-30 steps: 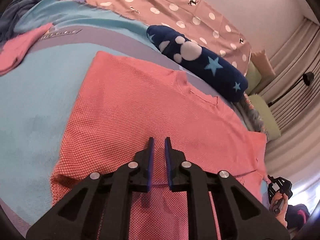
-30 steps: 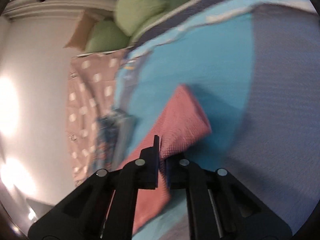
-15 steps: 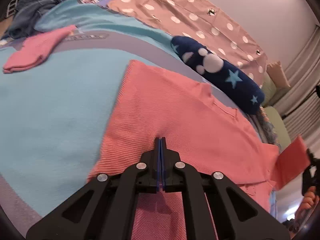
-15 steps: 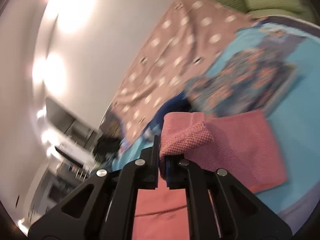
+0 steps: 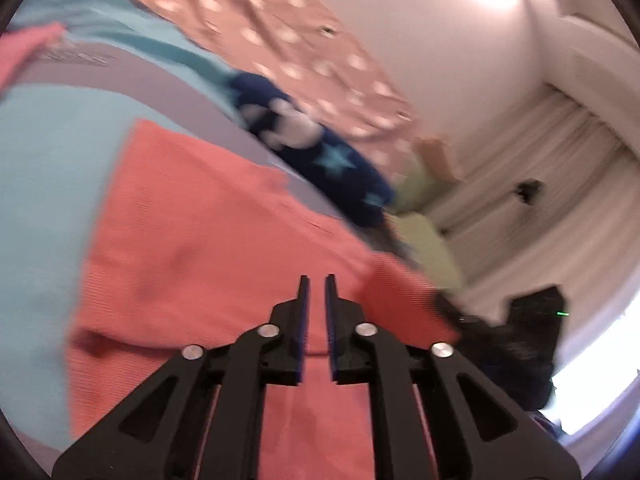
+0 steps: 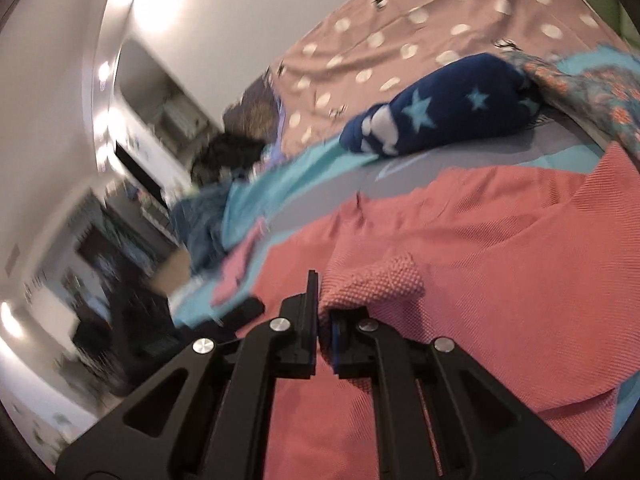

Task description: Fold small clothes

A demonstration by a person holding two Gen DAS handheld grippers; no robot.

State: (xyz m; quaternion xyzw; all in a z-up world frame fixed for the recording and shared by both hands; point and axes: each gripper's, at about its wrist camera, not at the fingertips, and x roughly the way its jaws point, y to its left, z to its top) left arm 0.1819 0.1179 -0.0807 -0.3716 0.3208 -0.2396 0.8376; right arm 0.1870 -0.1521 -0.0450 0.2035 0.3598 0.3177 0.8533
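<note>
i'm folding the coral knit top (image 5: 208,232) that lies spread on the turquoise blanket (image 5: 36,168) over the bed. my right tool (image 6: 323,312) is clenched on a bunched edge of the top, most likely a sleeve, and the pinched knit bulges out just past the tips. my left tool (image 5: 315,292) is opening; a narrow gap shows between its jaws, and through it i see only the top's surface lying beyond, so i judge it is gripping nothing.

to do this fold well, i should carry the pinched edge low and level across the body of the top, keep the cloth taut enough that it lands flat, and lay it parallel to the near hem before letting go. the left tool would serve best pressing or holding the opposite side so the garment does not slide on the blanket.

the top lies right under and ahead of both tools, its far edge near the navy star-print cushion (image 6: 436,108), which rests beside the dotted pink sheet (image 6: 400,28). a smaller pink garment (image 6: 240,268) lies apart, off to the left.
</note>
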